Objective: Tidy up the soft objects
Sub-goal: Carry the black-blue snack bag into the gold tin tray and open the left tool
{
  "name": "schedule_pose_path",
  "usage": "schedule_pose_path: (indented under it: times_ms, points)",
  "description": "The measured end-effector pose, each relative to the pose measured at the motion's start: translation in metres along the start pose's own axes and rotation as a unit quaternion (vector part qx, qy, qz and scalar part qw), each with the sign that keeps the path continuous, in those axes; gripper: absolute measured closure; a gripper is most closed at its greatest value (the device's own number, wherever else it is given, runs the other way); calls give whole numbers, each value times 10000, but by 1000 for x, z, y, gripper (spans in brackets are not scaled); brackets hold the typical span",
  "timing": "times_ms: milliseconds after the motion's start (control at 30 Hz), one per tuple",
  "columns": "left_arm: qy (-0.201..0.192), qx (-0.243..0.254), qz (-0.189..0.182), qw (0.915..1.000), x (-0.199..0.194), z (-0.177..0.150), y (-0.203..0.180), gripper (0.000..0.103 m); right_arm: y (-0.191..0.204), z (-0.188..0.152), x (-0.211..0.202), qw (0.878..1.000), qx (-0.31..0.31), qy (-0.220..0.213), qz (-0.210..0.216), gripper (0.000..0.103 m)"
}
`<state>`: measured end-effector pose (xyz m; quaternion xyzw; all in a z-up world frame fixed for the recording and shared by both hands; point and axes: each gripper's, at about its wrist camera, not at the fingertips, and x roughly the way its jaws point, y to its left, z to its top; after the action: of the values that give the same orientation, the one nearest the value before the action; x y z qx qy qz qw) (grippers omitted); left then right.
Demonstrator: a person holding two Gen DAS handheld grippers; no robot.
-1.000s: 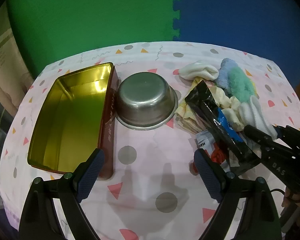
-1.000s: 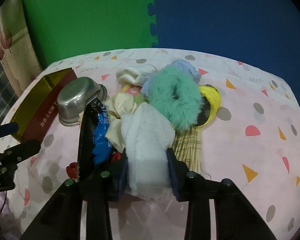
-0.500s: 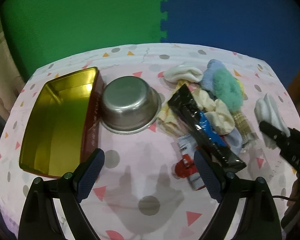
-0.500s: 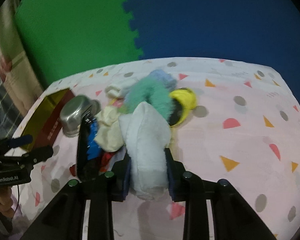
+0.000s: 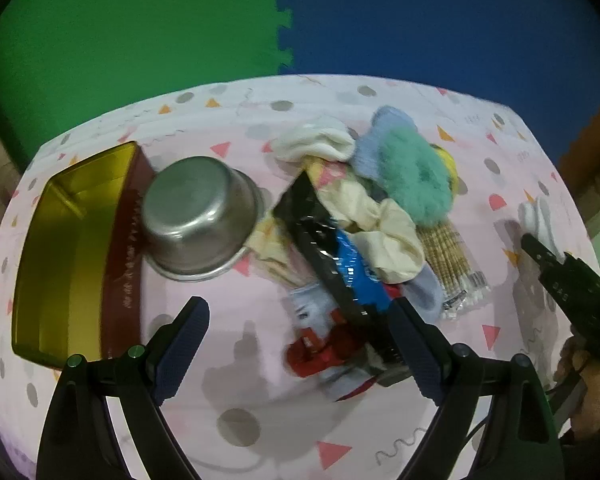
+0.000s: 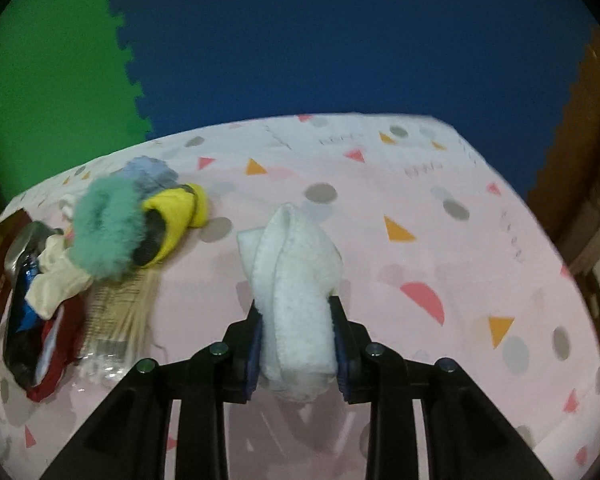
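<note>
My right gripper point(image 6: 296, 320) is shut on a folded white cloth point(image 6: 292, 280), which it holds above the bare pink tablecloth, right of the pile. In the left wrist view that right gripper point(image 5: 540, 244) and the white cloth point(image 5: 534, 216) sit at the far right. The pile holds a green fluffy scrunchie point(image 5: 416, 184), a pale blue fluffy piece point(image 5: 384, 132), a cream cloth point(image 5: 380, 224), a white sock point(image 5: 316, 144) and a yellow piece point(image 6: 176, 208). My left gripper point(image 5: 298, 312) is open above the pile's near edge, pressing on nothing.
A black and blue packet point(image 5: 324, 248), a red item point(image 5: 320, 352) and a pack of cotton swabs point(image 5: 452, 256) lie in the pile. A steel bowl point(image 5: 196, 216) and an open gold tin point(image 5: 68, 248) stand at the left. Green and blue foam wall stands behind.
The right gripper pulled the white cloth out of the pile and carried it to the right. The left gripper drifted right, toward the pile.
</note>
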<state>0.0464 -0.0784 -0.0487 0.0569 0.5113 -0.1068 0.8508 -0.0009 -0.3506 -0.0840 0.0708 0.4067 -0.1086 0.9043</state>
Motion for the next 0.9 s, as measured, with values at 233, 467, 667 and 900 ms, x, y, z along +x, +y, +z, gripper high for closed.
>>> schedule_pose_path:
  times_ms: [233, 467, 667, 900]
  points:
    - [285, 47, -45, 9996, 21, 2, -16, 22, -3, -10, 8, 10000, 69, -6, 42, 73]
    - [577, 108, -137, 9982, 40, -1, -26, 63, -6, -11, 13, 9998, 142, 62, 137, 72]
    - [551, 236, -298, 9978, 31, -5, -21, 68, -6, -11, 14, 9997, 158, 64, 152, 71]
    - [402, 379, -515, 9971, 7, -7, -10, 69, -6, -11, 14, 9998, 154, 69, 142, 71]
